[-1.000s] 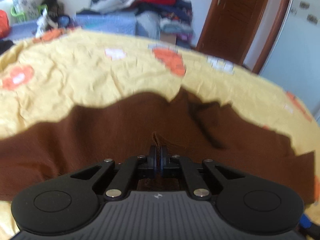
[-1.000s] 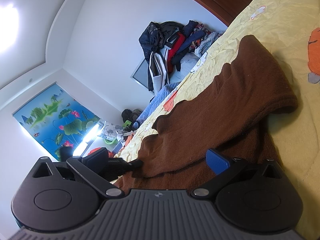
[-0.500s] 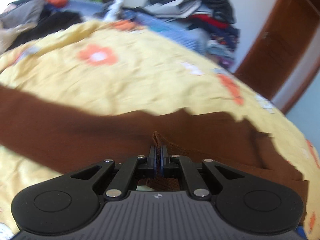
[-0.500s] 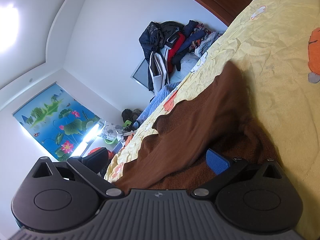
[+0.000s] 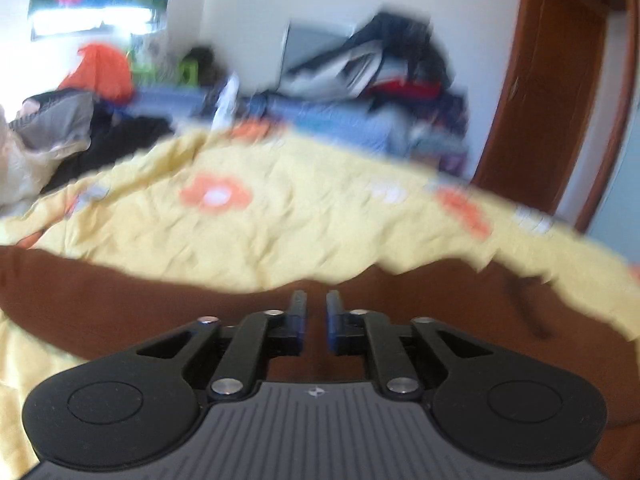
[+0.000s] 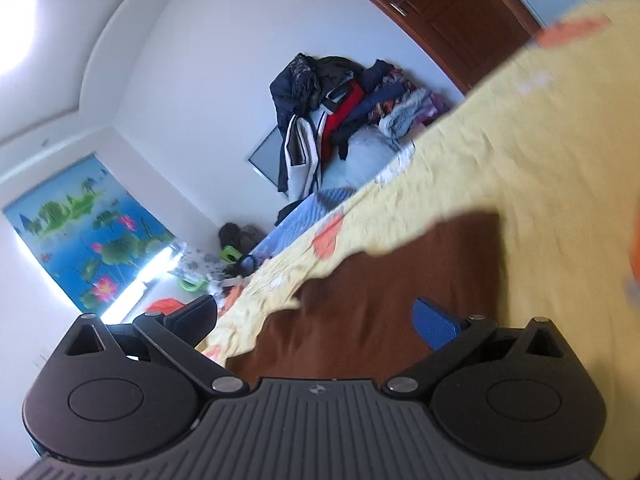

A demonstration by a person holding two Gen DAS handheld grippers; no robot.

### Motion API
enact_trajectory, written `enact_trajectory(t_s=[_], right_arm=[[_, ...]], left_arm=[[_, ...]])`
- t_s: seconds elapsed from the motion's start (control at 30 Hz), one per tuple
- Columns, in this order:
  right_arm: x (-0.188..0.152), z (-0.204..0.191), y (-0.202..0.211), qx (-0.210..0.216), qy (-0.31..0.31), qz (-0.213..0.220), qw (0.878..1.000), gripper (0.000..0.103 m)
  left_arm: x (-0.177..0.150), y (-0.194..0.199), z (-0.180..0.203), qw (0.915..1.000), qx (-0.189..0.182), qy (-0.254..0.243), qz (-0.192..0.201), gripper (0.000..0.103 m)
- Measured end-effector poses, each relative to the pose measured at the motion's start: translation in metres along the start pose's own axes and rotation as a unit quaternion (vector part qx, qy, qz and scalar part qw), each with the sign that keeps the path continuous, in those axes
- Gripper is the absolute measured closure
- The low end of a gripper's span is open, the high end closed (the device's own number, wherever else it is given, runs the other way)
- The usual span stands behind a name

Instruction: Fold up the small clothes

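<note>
Left wrist view: the left gripper sits low in the centre of the picture, its two black fingers with blue pads standing a narrow gap apart. The jaws are opening, and no fold of cloth shows between them; only the dark brown knitted garment is seen through the gap, lying beneath. That garment spreads in a wide band from nine o'clock across to three o'clock, flat on the yellow bedspread with orange and white flower prints. At twelve o'clock, beyond the far edge of the bed, a heap of dark, red and blue clothes is piled against the white wall. At two o'clock stands a reddish-brown wooden door. At ten o'clock lie a grey garment and an orange cloth. The whole view is blurred.

Right wrist view: the picture is strongly tilted. The right gripper has its fingers spread wide apart, the blue pad at four o'clock, the black finger at eight o'clock, with nothing clamped. The brown garment lies between and beyond them, from the centre toward two o'clock, on the yellow bedspread. The clothes heap sits at twelve o'clock. A blue window blind printed with lotus flowers hangs at nine o'clock, and the wooden door is at one o'clock.
</note>
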State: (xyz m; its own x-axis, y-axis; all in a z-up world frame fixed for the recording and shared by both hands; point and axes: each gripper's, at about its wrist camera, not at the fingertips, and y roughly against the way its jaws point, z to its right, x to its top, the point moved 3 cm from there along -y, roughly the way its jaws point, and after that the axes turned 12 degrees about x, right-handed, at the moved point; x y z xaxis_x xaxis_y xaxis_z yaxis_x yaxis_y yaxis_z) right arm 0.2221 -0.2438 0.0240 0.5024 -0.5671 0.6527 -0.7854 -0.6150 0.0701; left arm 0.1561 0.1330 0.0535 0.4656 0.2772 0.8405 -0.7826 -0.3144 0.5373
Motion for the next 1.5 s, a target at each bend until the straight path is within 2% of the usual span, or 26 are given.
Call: enact_trajectory(t_s=[0.03,0.07,0.13,0.2,0.23,0.27,0.3,0.33,0.37,0.43,0.47,0.5,0.6,0.7,0.73,0.77,0.8,0.83,0.87,0.97,1.03,1.13,1.27,1.43,1.47,1.5], right_arm=[[0.008,0.002,-0.017,-0.014,0.008,-0.020,1.000,0.000],[0.014,0.008,-0.039,-0.040,0.019,-0.049,0.998,0.000],[0.017,0.022,-0.076,-0.110,0.054,-0.101,0.987,0.001],[0.018,0.036,-0.096,-0.187,0.095,-0.129,0.969,0.011],[0.021,0.040,-0.093,-0.191,0.091,-0.128,0.969,0.011],[0.026,0.041,-0.085,-0.176,0.083,-0.118,0.974,0.008],[0.032,0.042,-0.075,-0.163,0.080,-0.102,0.978,0.000],[0.040,0.044,-0.062,-0.164,0.086,-0.083,0.979,0.000],[0.046,0.048,-0.052,-0.183,0.097,-0.070,0.976,0.000],[0.060,0.069,-0.041,-0.233,0.097,-0.085,0.964,0.001],[0.065,0.080,-0.039,-0.243,0.082,-0.095,0.962,0.007],[0.068,0.090,-0.038,-0.239,0.056,-0.103,0.964,0.009],[0.072,0.100,-0.040,-0.174,0.007,-0.115,0.978,0.015],[0.068,0.097,-0.053,-0.154,0.017,-0.135,0.979,0.018],[0.067,0.096,-0.056,-0.152,0.023,-0.138,0.978,0.022],[0.067,0.095,-0.059,-0.150,0.023,-0.143,0.978,0.041],[0.065,0.092,-0.062,-0.144,0.017,-0.157,0.977,0.069],[0.063,0.094,-0.064,-0.141,0.013,-0.169,0.975,0.079],[0.058,0.096,-0.065,-0.138,0.012,-0.178,0.974,0.083],[0.057,0.091,-0.061,-0.140,0.020,-0.167,0.976,0.085],[0.062,0.081,-0.058,-0.141,0.046,-0.152,0.977,0.086],[0.078,0.063,-0.037,-0.125,0.070,-0.115,0.983,0.088],[0.075,0.096,-0.021,-0.184,0.066,-0.135,0.971,0.089],[0.062,0.099,-0.028,-0.190,0.073,-0.125,0.971,0.087],[0.065,0.098,-0.030,-0.194,0.071,-0.128,0.970,0.081],[0.068,0.095,-0.032,-0.209,0.070,-0.130,0.967,0.063]], left_arm=[[-0.003,0.001,0.013,0.9994,-0.030,-0.015,-0.011,0.068],[-0.009,-0.002,0.030,0.9972,-0.056,-0.041,-0.029,0.063],[-0.024,-0.013,0.057,0.9930,-0.077,-0.074,-0.051,0.062],[-0.041,-0.033,0.068,0.9894,-0.082,-0.076,-0.092,0.062],[-0.046,-0.037,0.067,0.9915,-0.083,-0.064,-0.078,0.060],[-0.050,-0.036,0.065,0.9928,-0.086,-0.059,-0.059,0.058],[-0.054,-0.035,0.063,0.9925,-0.094,-0.062,-0.047,0.055],[-0.055,-0.033,0.062,0.9922,-0.101,-0.058,-0.044,0.049],[-0.055,-0.031,0.060,0.9915,-0.112,-0.050,-0.045,0.045],[-0.056,-0.032,0.057,0.9900,-0.128,-0.036,-0.046,0.034],[-0.056,-0.032,0.057,0.9895,-0.133,-0.034,-0.046,0.033],[-0.056,-0.032,0.057,0.9890,-0.136,-0.034,-0.046,0.029],[-0.057,-0.029,0.059,0.9873,-0.149,-0.035,-0.045,0.020],[-0.056,-0.030,0.057,0.9867,-0.154,-0.026,-0.046,0.019],[-0.056,-0.031,0.057,0.9866,-0.155,-0.022,-0.046,0.019],[-0.056,-0.031,0.057,0.9864,-0.156,-0.019,-0.047,0.019],[-0.055,-0.032,0.057,0.9864,-0.157,-0.017,-0.047,0.019],[-0.055,-0.032,0.057,0.9864,-0.157,-0.016,-0.046,0.019],[-0.055,-0.032,0.057,0.9864,-0.157,-0.016,-0.046,0.019],[-0.055,-0.032,0.057,0.9862,-0.158,-0.014,-0.046,0.018],[-0.056,-0.032,0.057,0.9863,-0.158,-0.014,-0.045,0.018],[-0.056,-0.031,0.056,0.9863,-0.158,-0.014,-0.045,0.018],[-0.055,-0.031,0.056,0.9852,-0.165,-0.016,-0.044,0.017],[-0.056,-0.031,0.055,0.9854,-0.164,-0.016,-0.044,0.017],[-0.056,-0.031,0.056,0.9855,-0.163,-0.016,-0.044,0.017],[-0.056,-0.031,0.056,0.9856,-0.163,-0.016,-0.044,0.017]])
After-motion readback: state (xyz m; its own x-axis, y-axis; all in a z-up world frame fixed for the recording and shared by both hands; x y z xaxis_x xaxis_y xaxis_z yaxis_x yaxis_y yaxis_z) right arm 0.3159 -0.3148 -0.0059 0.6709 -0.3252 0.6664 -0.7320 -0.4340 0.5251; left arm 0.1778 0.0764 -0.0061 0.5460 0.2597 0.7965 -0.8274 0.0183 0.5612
